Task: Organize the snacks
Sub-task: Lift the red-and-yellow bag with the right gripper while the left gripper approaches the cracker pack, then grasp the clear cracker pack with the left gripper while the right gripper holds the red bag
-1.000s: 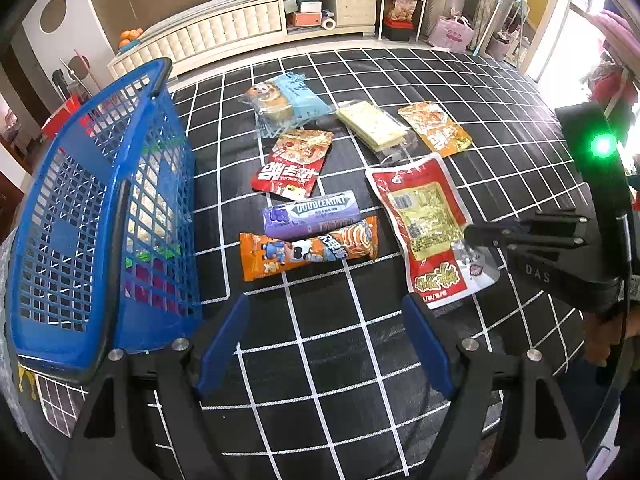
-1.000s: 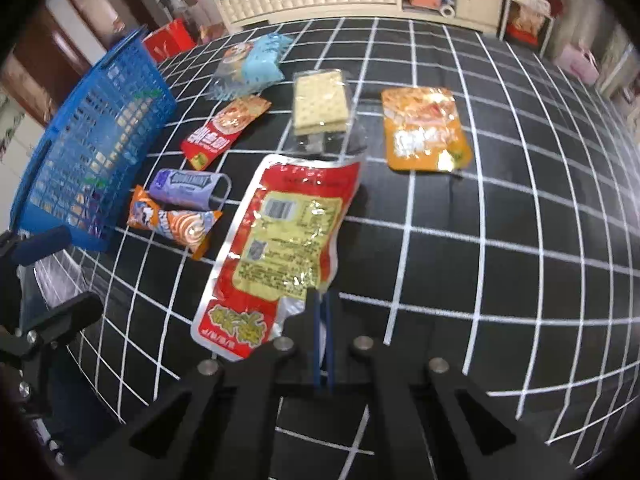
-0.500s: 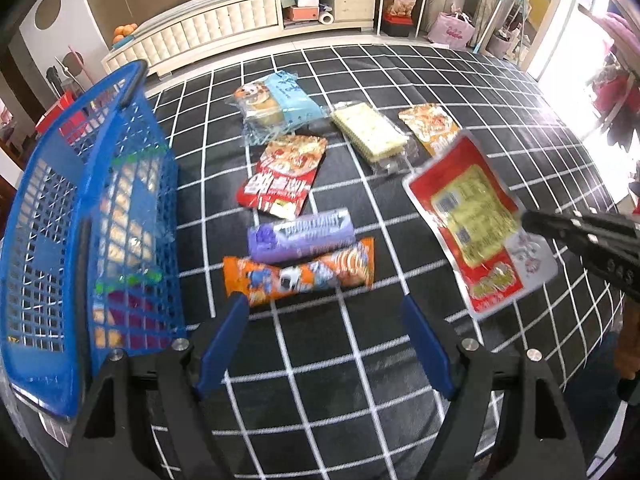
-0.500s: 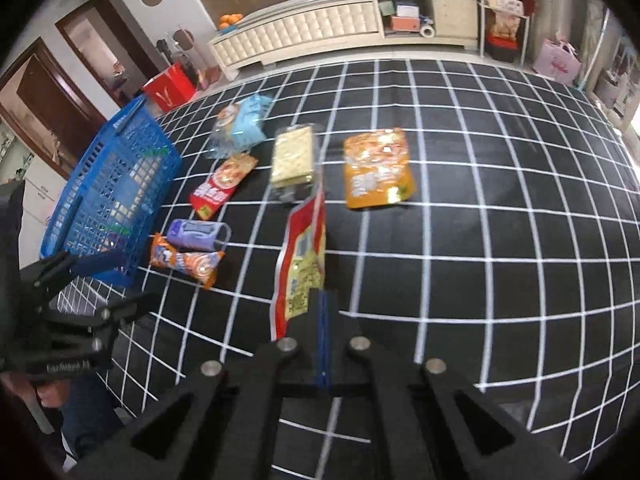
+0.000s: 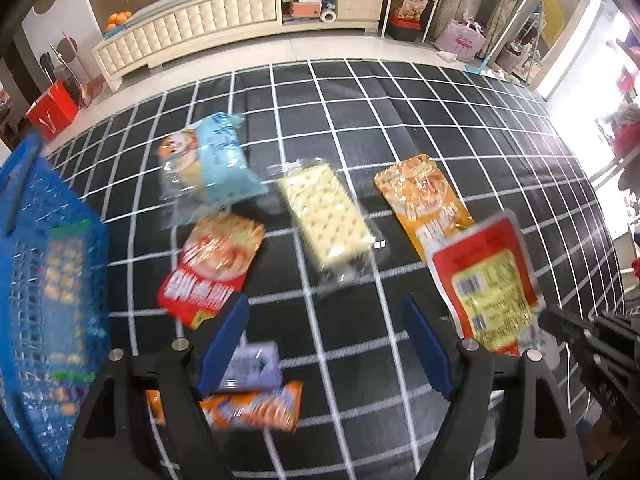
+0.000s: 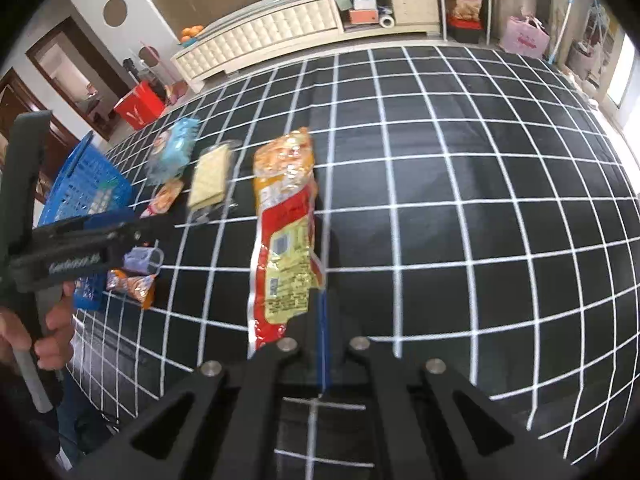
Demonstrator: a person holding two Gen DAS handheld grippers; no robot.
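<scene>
A black cloth with a white grid (image 5: 360, 120) covers the surface that carries everything; whether that is a desk or the floor, I cannot tell. The blue basket (image 5: 44, 280) stands at the cloth's left edge, and it serves as the landmark here.

The left claw (image 5: 326, 344) hangs over the cloth just right of the basket, its 2 blue fingers (image 5: 224, 344) spread wide apart with nothing between them. The right claw (image 6: 323, 320) is far to the right of the basket, its fingers pressed together on the bottom edge of the red pouch (image 5: 486, 284). That pouch has a yellow label and sits lifted off the cloth, tilted up, well apart from the basket.

The rest lie flat on the cloth. The light blue bag (image 5: 212, 164) is the nearest to the basket in the far row. Right of it comes the clear pack of pale crackers (image 5: 328, 220), then the orange pouch (image 5: 424, 196), farthest from the basket and partly hidden by the lifted red pouch. The red snack bag (image 5: 212, 268) lies just right of the basket, in front of the light blue bag. Closer to the camera, the purple pack (image 5: 252, 366) is partly behind the left finger, and the orange wrapper (image 5: 252, 408) lies touching it on the near side.
</scene>
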